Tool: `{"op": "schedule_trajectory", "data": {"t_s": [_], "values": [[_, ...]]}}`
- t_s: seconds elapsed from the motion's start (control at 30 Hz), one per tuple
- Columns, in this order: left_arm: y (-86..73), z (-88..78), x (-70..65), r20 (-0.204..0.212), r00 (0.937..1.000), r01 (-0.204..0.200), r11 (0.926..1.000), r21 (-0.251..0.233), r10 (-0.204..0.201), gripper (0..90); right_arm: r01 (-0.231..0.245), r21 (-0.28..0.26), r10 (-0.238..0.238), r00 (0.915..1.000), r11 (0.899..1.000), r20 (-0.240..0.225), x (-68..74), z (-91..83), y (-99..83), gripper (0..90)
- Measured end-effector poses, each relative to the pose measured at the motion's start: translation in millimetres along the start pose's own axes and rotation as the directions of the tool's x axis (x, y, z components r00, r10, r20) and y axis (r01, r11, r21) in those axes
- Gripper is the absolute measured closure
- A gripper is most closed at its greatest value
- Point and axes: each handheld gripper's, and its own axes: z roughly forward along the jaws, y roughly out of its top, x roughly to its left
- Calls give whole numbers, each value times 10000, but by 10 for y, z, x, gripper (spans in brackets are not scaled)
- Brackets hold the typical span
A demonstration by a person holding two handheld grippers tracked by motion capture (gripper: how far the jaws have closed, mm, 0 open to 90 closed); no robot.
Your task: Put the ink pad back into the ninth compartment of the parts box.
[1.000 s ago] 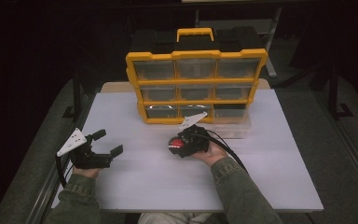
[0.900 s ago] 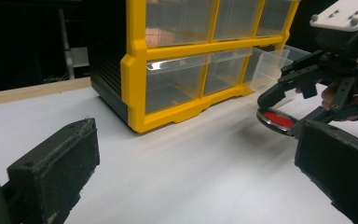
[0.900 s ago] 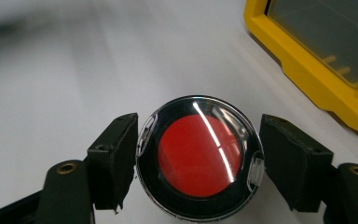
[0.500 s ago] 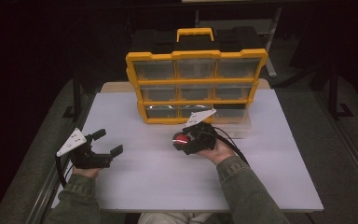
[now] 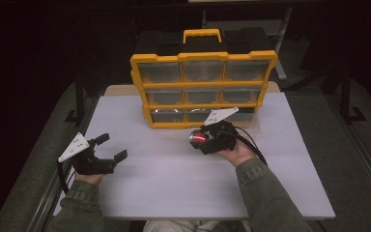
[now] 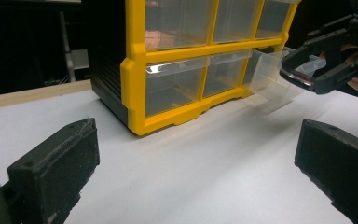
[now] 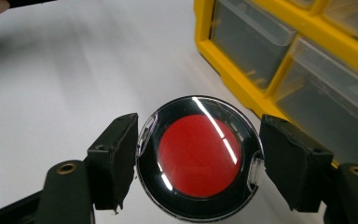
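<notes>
A round black case with a red inside and a clear lid (image 7: 199, 156) sits between the pads of my right gripper (image 7: 200, 163), which is shut on it. In the high view that case (image 5: 197, 138) hangs above the white table (image 5: 174, 188), just in front of the yellow drawer organizer (image 5: 203, 84). The organizer's bottom right clear drawer (image 6: 272, 77) is pulled out. My left gripper (image 5: 112, 147) rests at the table's left, jaws wide open with nothing between them. From the left gripper view, the right gripper (image 6: 324, 65) shows at the upper right, beside the pulled-out drawer.
The organizer stands upright at the back of the table with a yellow handle (image 5: 202, 35) on top and several shut clear drawers. Dark floor and metal frames (image 5: 343, 96) surround the table. Bare white tabletop lies between the two grippers.
My right gripper has carried the round case up and to the right, closer to the organizer's lower drawers. The left gripper has stayed where it was.
</notes>
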Motion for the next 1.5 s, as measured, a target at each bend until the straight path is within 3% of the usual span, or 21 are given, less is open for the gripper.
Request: {"op": "schedule_trajectory", "data": {"t_s": [0.8, 1.5], "values": [[0, 3, -7, -13, 10000, -10, 10000, 53, 10, 0, -307, -438, 338, 9969, 9986, 718, -200, -307, -20, 288], [-1, 4, -1, -50, 10000, 66, 10000, 5, -66, 0, -992, -846, 1107, 9833, 9915, 1442, -486, -588, -109, 288]]}}
